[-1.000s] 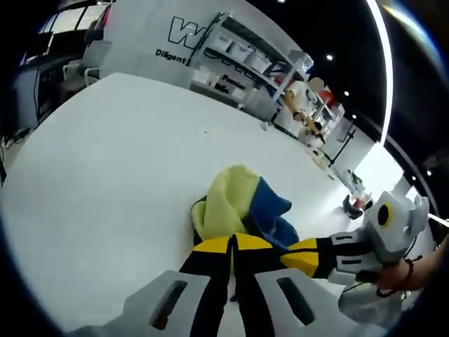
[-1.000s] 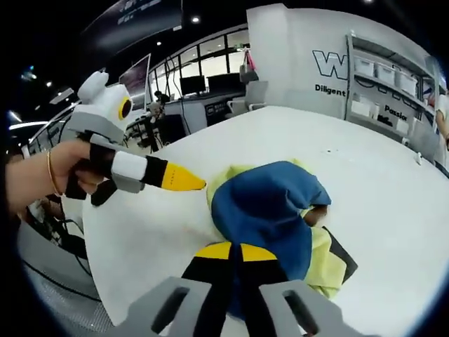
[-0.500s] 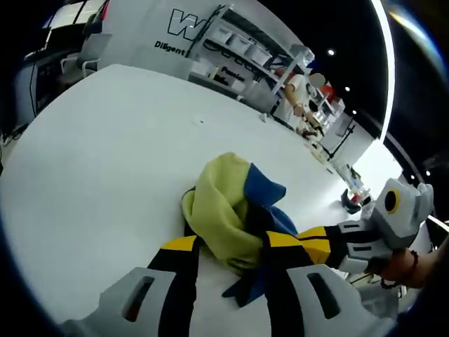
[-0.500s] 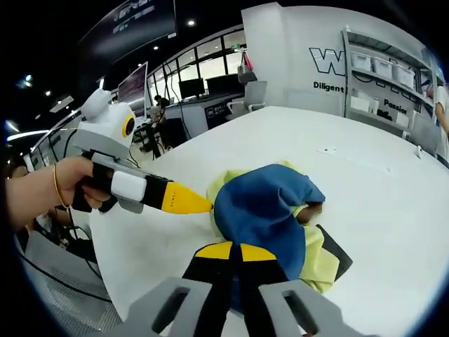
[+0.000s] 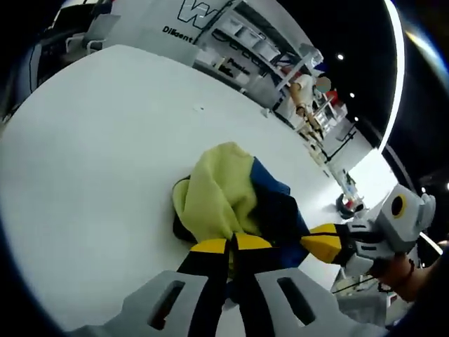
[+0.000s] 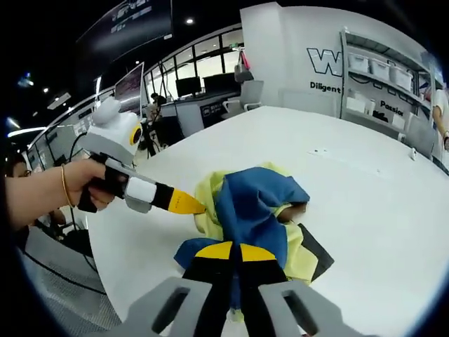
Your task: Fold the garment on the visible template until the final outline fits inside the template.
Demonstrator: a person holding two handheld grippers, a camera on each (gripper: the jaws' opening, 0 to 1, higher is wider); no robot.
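Gripping a crumpled yellow, blue and black cloth garment [image 5: 235, 207] from both sides over a white table [image 5: 91, 147].
Left gripper [image 5: 233, 247] and right gripper [image 6: 237, 253] are each clamped together on its near edge.

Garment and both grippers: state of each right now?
Garment: bunched in a yellow, blue and black heap on the white table, not spread flat, lifted partly by both grippers.
Left gripper: jaws shut on the garment's yellow part.
Right gripper: jaws shut on the garment's blue part.
Template: cannot tell; no outline visible on the table.
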